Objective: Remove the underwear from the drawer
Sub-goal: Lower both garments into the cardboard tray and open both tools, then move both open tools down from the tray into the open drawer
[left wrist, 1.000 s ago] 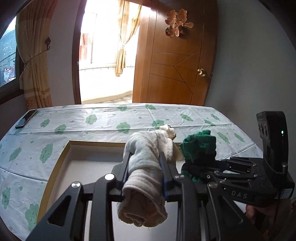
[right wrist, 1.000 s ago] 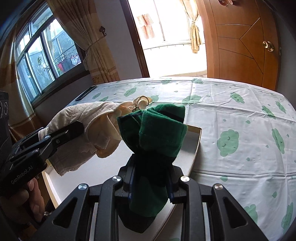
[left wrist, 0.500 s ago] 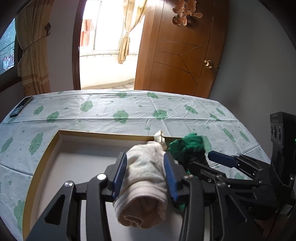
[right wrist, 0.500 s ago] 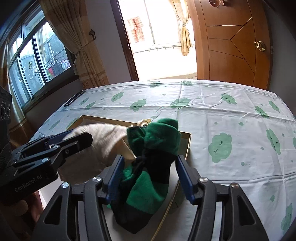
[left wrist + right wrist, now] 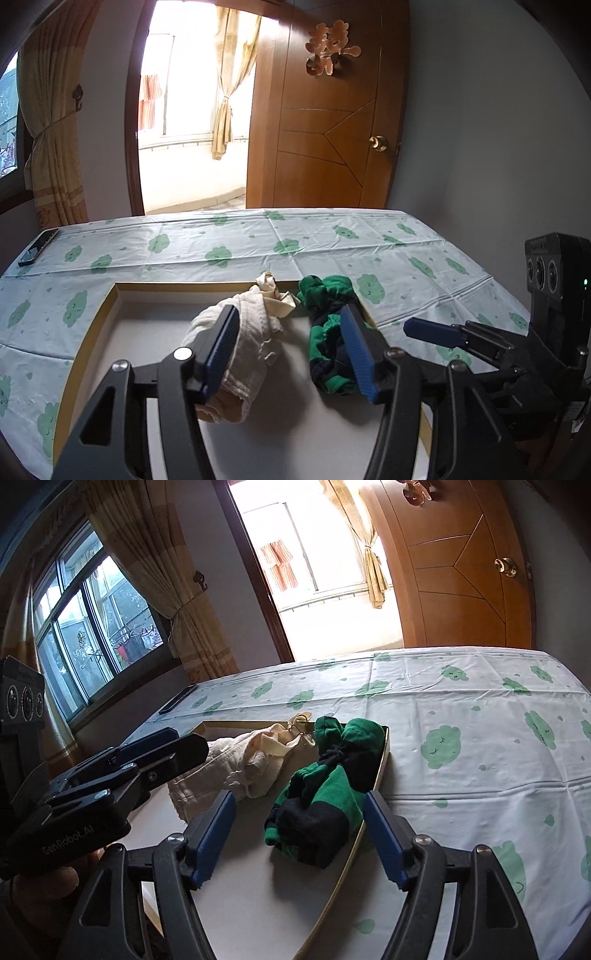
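Note:
A cream rolled underwear (image 5: pixel 255 332) and a green-and-black rolled underwear (image 5: pixel 328 332) lie side by side in the open drawer (image 5: pixel 92 332), at its far right corner. My left gripper (image 5: pixel 291 350) is open above them, its blue pads apart. In the right wrist view the green underwear (image 5: pixel 325 790) lies against the drawer's right wall (image 5: pixel 380 768), the cream one (image 5: pixel 240 764) to its left. My right gripper (image 5: pixel 299 834) is open, with the green roll lying loose between its pads. The left gripper (image 5: pixel 122 760) shows at the left of that view.
The drawer sits in a surface covered by a white cloth with green cloud prints (image 5: pixel 288 243). A dark phone (image 5: pixel 38 246) lies at the far left. A wooden door (image 5: pixel 325 122) and a bright balcony opening (image 5: pixel 192 110) stand beyond. Curtained window at left (image 5: pixel 96 635).
Both grippers held the underwear rolls raised a second ago. They lowered them into the drawer and opened; both rolls now lie loose on the drawer floor.

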